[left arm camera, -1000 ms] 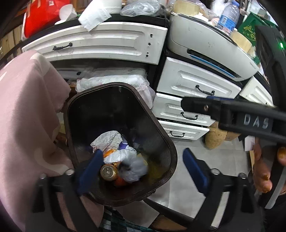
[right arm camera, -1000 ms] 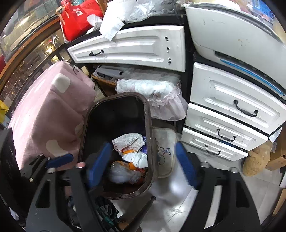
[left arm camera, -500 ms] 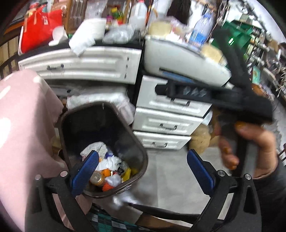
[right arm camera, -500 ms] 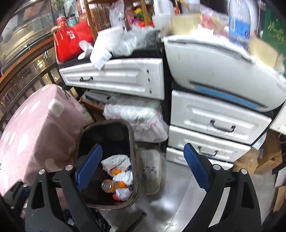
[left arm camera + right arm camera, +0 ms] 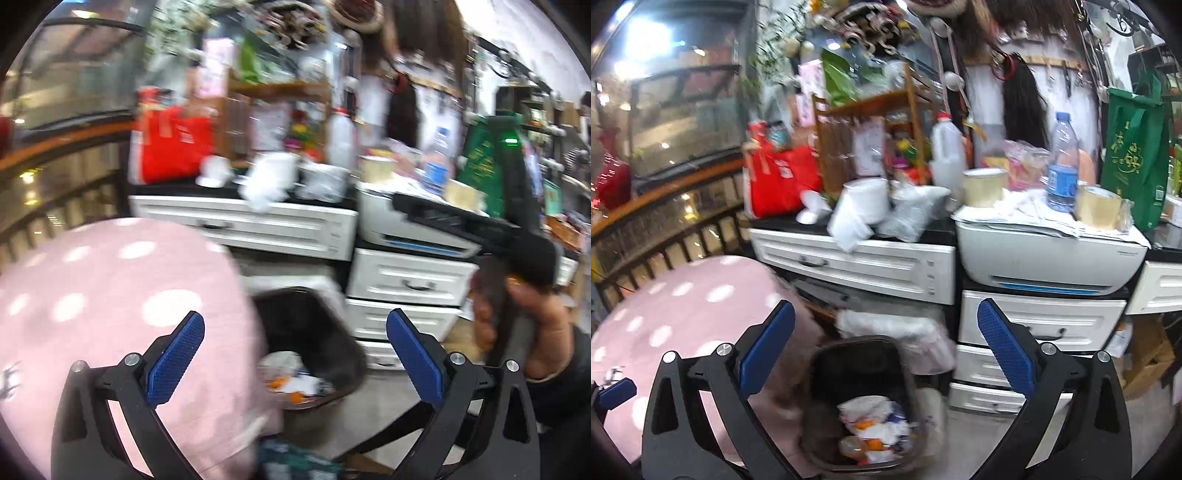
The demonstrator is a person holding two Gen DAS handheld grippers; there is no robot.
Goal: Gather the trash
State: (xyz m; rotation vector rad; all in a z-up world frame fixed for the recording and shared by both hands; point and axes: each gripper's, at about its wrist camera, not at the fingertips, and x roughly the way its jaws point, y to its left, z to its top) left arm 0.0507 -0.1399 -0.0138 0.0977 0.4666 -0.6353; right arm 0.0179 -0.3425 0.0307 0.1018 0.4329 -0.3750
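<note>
both my views are bright indoor light, cool and fairly even, with no hard shadows on the white drawers (image 5: 1041, 321). the strongest glare sits upper left in my right view, where ceiling lights (image 5: 646, 37) bloom white on a glass pane. a black fisheye rim cuts off every corner, and straight lines bow outward near the edges. motion blur smears most of my left view: the pink dotted cushion (image 5: 110, 295), the bin (image 5: 310, 347) and the shelf clutter are soft. my own blue pads (image 5: 175, 358) stay crisp in both views. my right view is sharper in the middle, where the water bottle (image 5: 1062, 162) reads clearly, but the bin at the bottom is smeared.
</note>
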